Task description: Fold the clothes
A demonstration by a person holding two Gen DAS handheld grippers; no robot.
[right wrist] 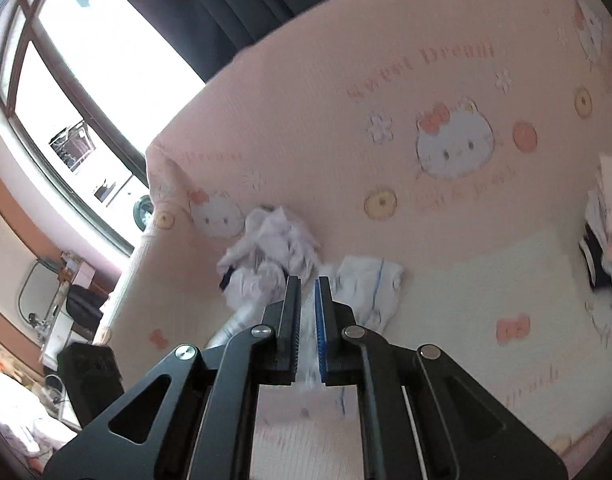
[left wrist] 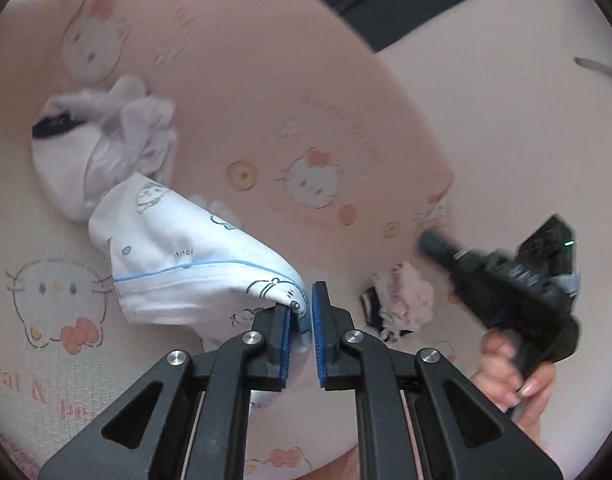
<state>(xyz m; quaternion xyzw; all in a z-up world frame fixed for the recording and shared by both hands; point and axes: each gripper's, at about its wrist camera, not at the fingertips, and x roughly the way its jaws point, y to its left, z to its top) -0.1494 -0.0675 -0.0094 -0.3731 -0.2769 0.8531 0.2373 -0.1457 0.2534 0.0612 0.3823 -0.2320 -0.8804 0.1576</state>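
White printed garment [left wrist: 194,256] — between left gripper [left wrist: 306,312] pads

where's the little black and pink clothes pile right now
In the left wrist view the small pile lies on the pink bedspread, just right of the left tongs and below the right tongs.

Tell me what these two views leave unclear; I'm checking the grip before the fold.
- Right gripper: the cloth between the jaws is motion-blurred.
- White printed garment: its lower part is hidden behind the left gripper.
- Striped bundle: cut by the right wrist view's edge, blurred.
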